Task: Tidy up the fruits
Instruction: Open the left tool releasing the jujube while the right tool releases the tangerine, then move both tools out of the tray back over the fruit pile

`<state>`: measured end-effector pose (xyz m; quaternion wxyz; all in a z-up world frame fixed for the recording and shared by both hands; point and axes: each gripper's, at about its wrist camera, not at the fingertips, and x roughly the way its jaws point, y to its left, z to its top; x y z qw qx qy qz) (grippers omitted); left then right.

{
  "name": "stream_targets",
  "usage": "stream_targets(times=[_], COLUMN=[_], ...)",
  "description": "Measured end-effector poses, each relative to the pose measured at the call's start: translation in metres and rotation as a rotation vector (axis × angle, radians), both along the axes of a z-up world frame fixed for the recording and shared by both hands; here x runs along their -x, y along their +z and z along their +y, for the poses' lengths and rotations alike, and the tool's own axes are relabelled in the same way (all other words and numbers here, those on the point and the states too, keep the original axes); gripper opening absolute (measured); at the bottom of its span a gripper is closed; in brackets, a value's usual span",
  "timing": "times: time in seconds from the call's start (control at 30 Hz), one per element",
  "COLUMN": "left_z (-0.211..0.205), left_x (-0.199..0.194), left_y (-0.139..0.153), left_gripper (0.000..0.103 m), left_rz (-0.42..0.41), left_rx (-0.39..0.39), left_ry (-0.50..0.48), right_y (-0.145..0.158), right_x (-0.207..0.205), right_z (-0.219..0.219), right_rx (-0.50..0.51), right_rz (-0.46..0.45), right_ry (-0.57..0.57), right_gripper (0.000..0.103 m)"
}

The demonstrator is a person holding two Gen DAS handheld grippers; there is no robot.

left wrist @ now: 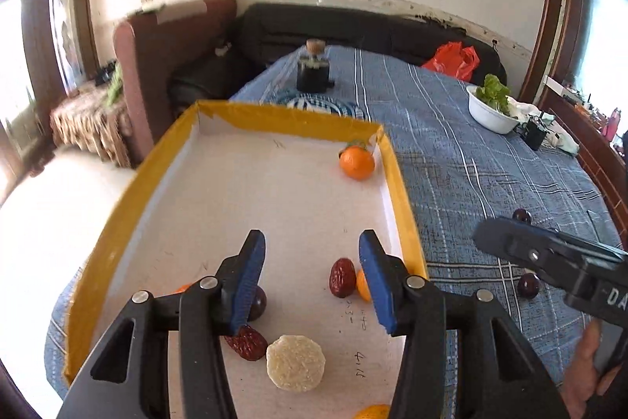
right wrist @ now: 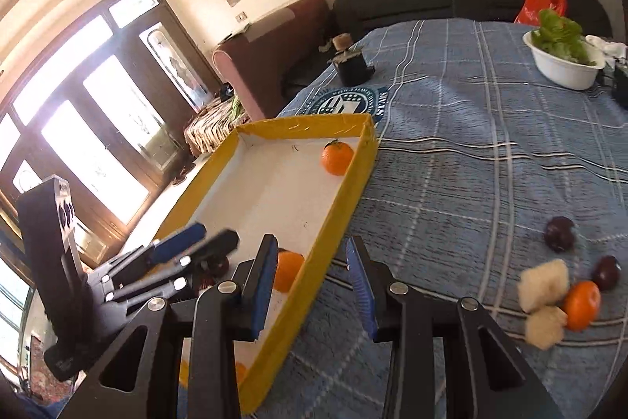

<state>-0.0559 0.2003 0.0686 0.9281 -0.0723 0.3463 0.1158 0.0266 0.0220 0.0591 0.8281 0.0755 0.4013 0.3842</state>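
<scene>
Left claw (left wrist: 312, 277) spread, empty, over the yellow-rimmed tray (left wrist: 404, 199); pale round cake (left wrist: 295, 363) and red dates (left wrist: 247, 341) lie just below it. Right claw (right wrist: 314, 285) also parted, empty, straddling the tray's right rim. Far corner: one orange (left wrist: 356, 163). On the tabletop (right wrist: 451, 183): plums (right wrist: 559, 233), more fruit.

The left gripper (left wrist: 312, 277) hangs over the near end of the yellow-rimmed white cardboard tray (left wrist: 396, 179), jaws apart. Below them lies a round pale rice cake (left wrist: 295, 363); a wrinkled red date (left wrist: 341, 277) sits just inside the right jaw, a round orange mandarin (left wrist: 356, 163) far ahead.
</scene>
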Motion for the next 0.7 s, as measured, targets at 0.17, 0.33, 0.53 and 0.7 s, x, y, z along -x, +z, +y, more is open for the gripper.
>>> stream_targets(times=[0.17,0.33,0.53,0.7], left_z=[-0.006,-0.009,-0.012,-0.017], left_x=[0.004,0.006,0.01,0.012], left_y=[0.009,0.014,0.015,0.019], left_gripper=[0.049,0.049,0.049,0.049], left_rz=[-0.035,-0.051,-0.057,-0.064], left_rx=[-0.061,-0.094,-0.114,-0.118], left_ry=[0.017,0.027,0.026,0.012], right_y=[0.001,-0.001,-0.003,0.001], right_x=[0.012,0.015,0.014,0.015], right_z=[-0.015,-0.025,-0.034,-0.047], right_rx=[-0.006,-0.025,-0.015,0.008], right_rz=[-0.02,-0.009,-0.015,-0.055], right_ry=[-0.014,-0.025,-0.051,-0.092], right_gripper=[0.043,0.043,0.043,0.043])
